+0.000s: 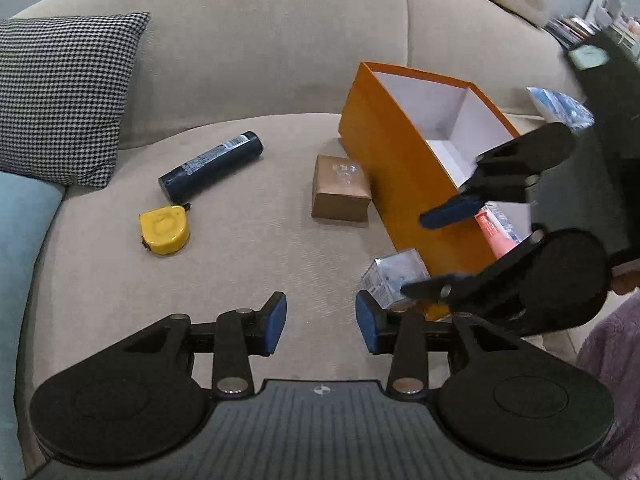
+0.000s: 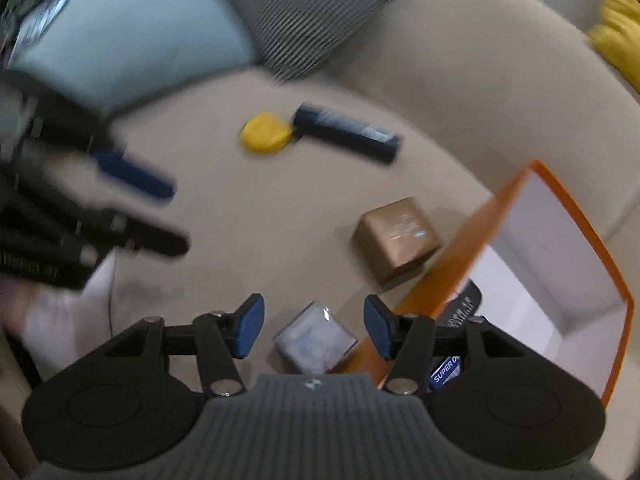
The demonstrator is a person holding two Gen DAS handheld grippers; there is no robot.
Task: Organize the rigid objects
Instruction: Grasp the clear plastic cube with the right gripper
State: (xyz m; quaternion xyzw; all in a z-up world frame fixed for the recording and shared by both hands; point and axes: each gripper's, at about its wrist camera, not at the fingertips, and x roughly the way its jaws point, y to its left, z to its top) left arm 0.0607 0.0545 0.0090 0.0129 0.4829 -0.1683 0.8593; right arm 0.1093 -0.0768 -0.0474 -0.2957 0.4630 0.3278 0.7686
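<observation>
Right claw (image 2: 314,326) gapes wide and empty just above the small clear box (image 2: 316,342), which lies on the sofa seat (image 2: 248,240) against the orange box (image 2: 452,264); left claw (image 1: 321,322) also wide, empty, hovering nearby. Step in hand looks like picking the clear box. Next: lower, close on it, lift over the orange rim; brown box (image 2: 396,238), tape measure (image 1: 164,230), dark tube (image 1: 210,166) remain outside.
</observation>
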